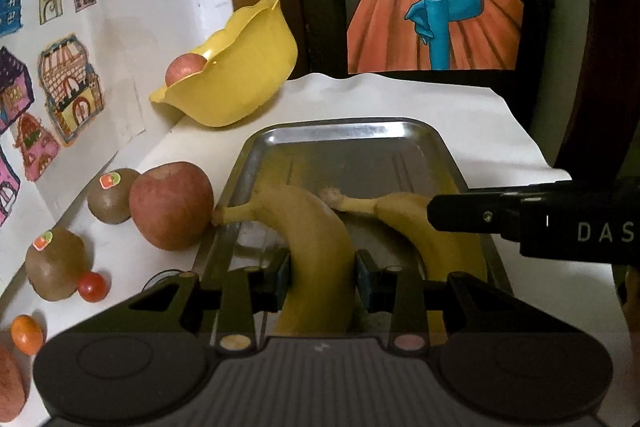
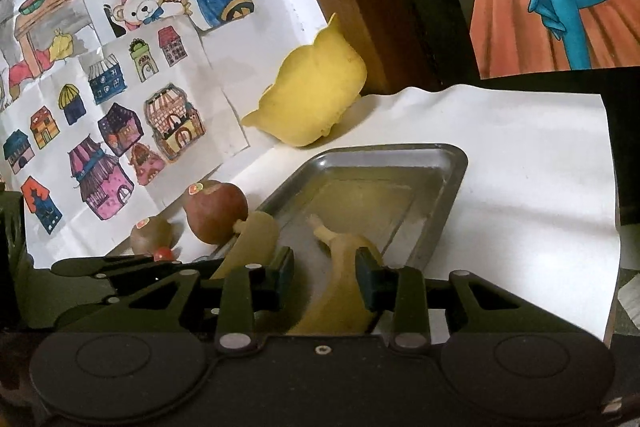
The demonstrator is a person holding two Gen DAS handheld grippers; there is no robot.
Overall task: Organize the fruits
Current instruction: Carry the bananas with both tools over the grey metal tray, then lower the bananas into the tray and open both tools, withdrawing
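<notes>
The left gripper (image 1: 322,277) was clamped on a banana (image 1: 316,239) over the metal tray (image 1: 340,131) — ready for placement. The right gripper (image 2: 324,277) stood apart around the second banana (image 2: 340,291) — already resting there.

Left gripper (image 1: 322,281) closed on a banana (image 1: 316,247) over the metal tray (image 1: 344,135).

The banana's stem points to nine o'clock and touches a red apple (image 1: 171,205) just outside the tray. A second banana (image 1: 404,211) lies in the tray at three o'clock, partly behind the right gripper (image 1: 532,223). Two kiwis (image 1: 110,195) (image 1: 54,263), a cherry tomato (image 1: 93,287) and a small orange fruit (image 1: 27,334) sit at eight o'clock. A yellow bowl (image 1: 240,75) at eleven o'clock holds another apple (image 1: 185,68).
</notes>
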